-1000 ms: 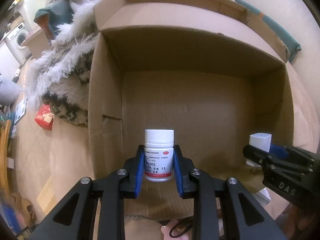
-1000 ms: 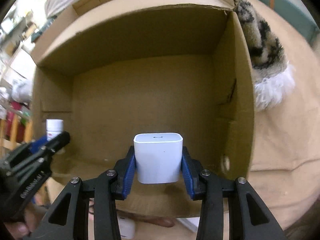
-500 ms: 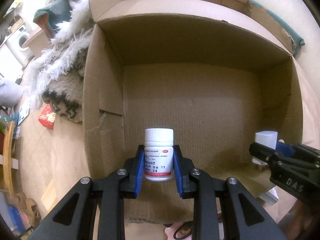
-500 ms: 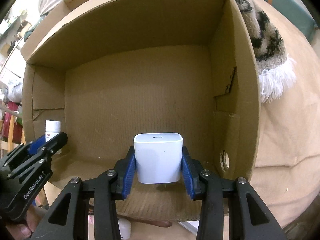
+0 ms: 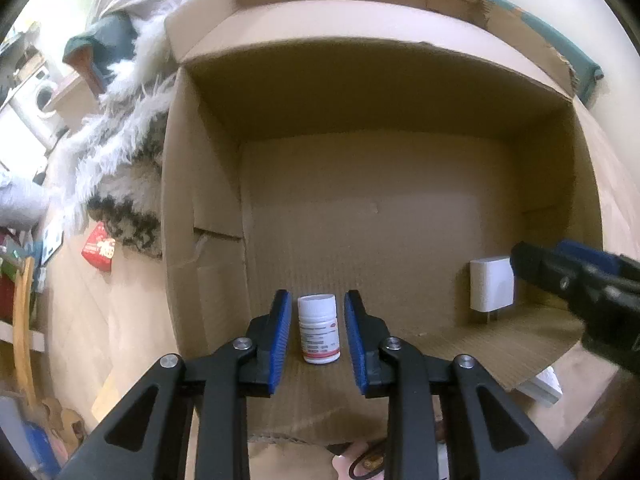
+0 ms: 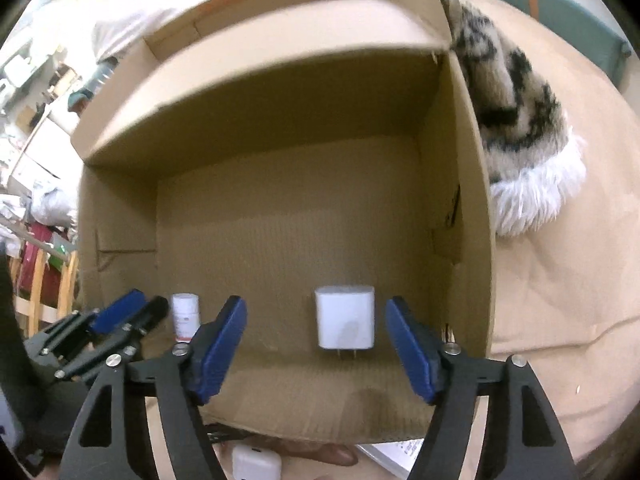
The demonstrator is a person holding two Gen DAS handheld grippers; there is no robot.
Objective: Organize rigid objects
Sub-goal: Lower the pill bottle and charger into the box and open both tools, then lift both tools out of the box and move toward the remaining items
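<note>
The left tongs are opening. The white pill bottle stands upright on the floor of the cardboard box, between the blue pads, with a small gap on each side. The right tongs are opening too, and wide. The white charger plug sits between them, touching neither pad; it seems to stand on its prongs, though that part is blurry.

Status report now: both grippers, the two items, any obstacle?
Left gripper opening, pill bottle between its jaws, free. Right gripper opening, white charger released. Both stand in cardboard box. No obstacle seen.
</note>
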